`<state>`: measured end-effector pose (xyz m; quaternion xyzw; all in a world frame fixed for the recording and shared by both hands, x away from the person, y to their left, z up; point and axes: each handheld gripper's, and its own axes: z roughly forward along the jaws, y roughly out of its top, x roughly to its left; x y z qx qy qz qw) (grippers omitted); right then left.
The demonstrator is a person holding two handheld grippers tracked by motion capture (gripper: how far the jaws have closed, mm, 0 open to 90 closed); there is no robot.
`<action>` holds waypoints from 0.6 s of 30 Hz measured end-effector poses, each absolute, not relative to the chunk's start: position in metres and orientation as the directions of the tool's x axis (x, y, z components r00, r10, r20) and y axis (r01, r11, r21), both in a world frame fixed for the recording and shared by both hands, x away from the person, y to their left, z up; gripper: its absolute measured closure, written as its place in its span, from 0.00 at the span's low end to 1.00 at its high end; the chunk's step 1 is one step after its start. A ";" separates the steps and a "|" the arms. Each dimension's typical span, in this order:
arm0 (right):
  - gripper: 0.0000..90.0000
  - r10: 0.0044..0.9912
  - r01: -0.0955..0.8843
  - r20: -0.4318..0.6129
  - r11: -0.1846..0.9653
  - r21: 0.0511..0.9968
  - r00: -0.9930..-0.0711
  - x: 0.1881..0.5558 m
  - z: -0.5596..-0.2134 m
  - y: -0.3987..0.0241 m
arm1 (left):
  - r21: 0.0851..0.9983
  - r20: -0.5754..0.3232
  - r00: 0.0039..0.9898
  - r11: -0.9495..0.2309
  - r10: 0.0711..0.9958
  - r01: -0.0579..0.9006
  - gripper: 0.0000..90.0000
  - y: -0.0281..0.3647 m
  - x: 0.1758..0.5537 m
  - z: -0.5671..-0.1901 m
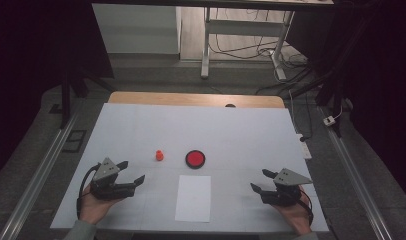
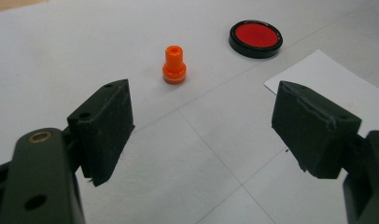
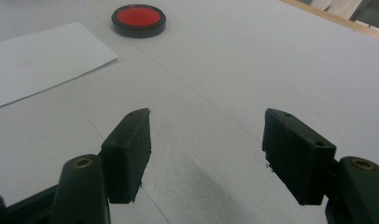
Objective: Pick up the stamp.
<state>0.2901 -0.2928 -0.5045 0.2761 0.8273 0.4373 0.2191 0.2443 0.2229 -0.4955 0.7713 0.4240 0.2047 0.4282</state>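
Note:
A small orange stamp (image 1: 160, 155) stands upright on the white table (image 1: 141, 125), left of a round red pad in a black rim (image 1: 195, 159). A white sheet of paper (image 1: 193, 198) lies in front of the pad. My left gripper (image 1: 130, 171) rests low at the left, open and empty, its jaws toward the stamp (image 2: 174, 65) and the pad (image 2: 256, 37). My right gripper (image 1: 261, 180) rests at the right, open and empty, jaws pointing left. Its view has the pad (image 3: 139, 20) and the sheet (image 3: 38, 58) ahead.
A wooden table edge (image 1: 196, 98) runs behind the white surface. Beyond it are desk legs (image 1: 206, 45) and loose cables (image 1: 291, 85) on the floor. Metal rails (image 1: 38, 170) flank the table on both sides.

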 end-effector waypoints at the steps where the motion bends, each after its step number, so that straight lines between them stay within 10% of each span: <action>1: 0.36 0.650 0.263 -0.120 0.461 0.848 -0.750 0.290 -0.504 -0.292 | 0.834 -0.041 0.558 -0.279 0.829 0.476 0.23 0.222 0.245 -0.494; 18: 0.36 0.652 0.267 -0.135 0.479 0.836 -0.746 0.291 -0.504 -0.290 | 0.824 -0.031 0.577 -0.307 0.816 0.477 0.24 0.212 0.267 -0.485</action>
